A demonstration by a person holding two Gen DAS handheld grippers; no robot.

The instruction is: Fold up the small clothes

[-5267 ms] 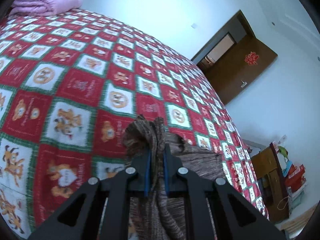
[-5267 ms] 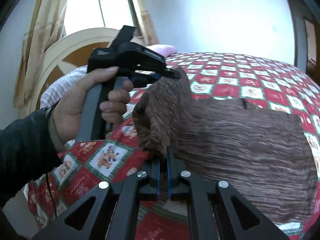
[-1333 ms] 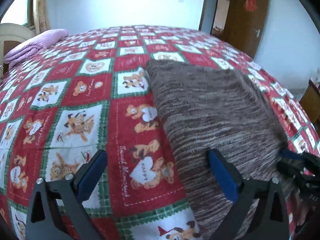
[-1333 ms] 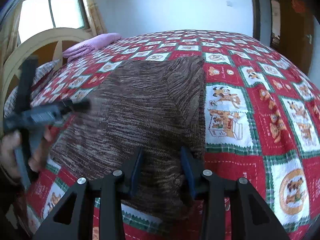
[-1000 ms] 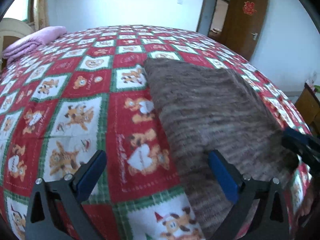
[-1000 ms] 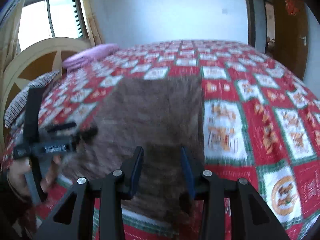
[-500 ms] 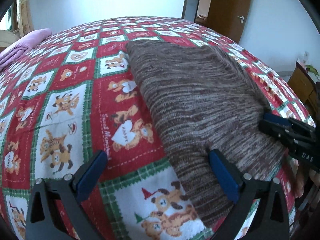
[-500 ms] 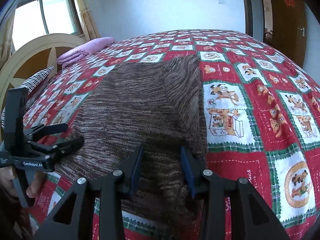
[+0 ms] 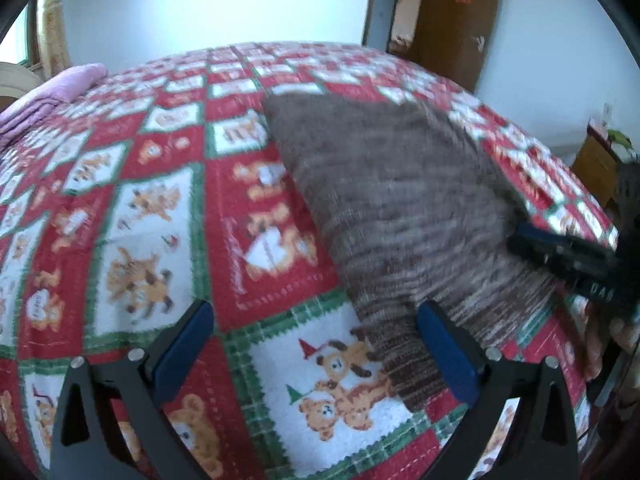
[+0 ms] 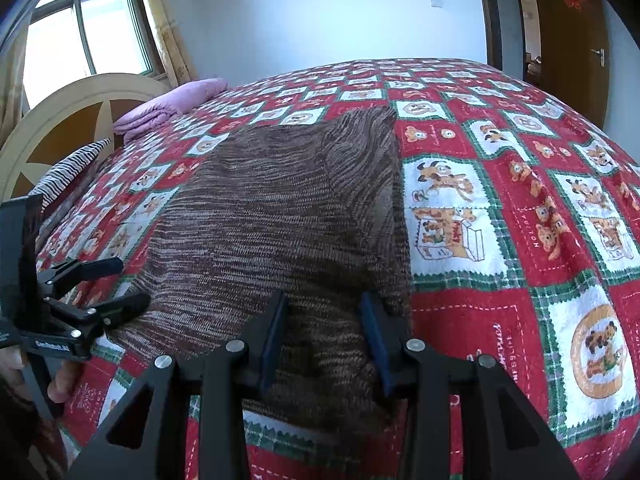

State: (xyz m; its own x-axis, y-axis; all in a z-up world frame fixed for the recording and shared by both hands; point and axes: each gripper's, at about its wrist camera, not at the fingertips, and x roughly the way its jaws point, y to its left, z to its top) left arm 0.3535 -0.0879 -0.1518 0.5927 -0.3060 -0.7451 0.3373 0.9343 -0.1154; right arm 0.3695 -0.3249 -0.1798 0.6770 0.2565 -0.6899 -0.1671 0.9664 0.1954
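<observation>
A brown striped knit garment [image 9: 392, 200] lies flat on the red and green patchwork bedspread [image 9: 132, 216]; it also shows in the right wrist view [image 10: 272, 216]. My left gripper [image 9: 316, 344] is wide open at the garment's near left corner, its right finger over the knit edge. It also shows in the right wrist view [image 10: 116, 288], open, at the garment's left edge. My right gripper [image 10: 324, 332] is open with both fingers resting over the garment's near edge, holding nothing. It shows in the left wrist view [image 9: 532, 244] at the garment's right side.
A folded pink blanket [image 10: 172, 100] and a striped pillow [image 10: 72, 168] lie by the cream headboard [image 10: 60, 108]. A brown door [image 9: 460, 12] and a wooden cabinet [image 9: 600, 164] stand beyond the bed's right side.
Both grippers let go of the garment corner they pinched and laid the knit flat. In the last second the left gripper drew back toward the garment's near corner; the right stays over the near edge.
</observation>
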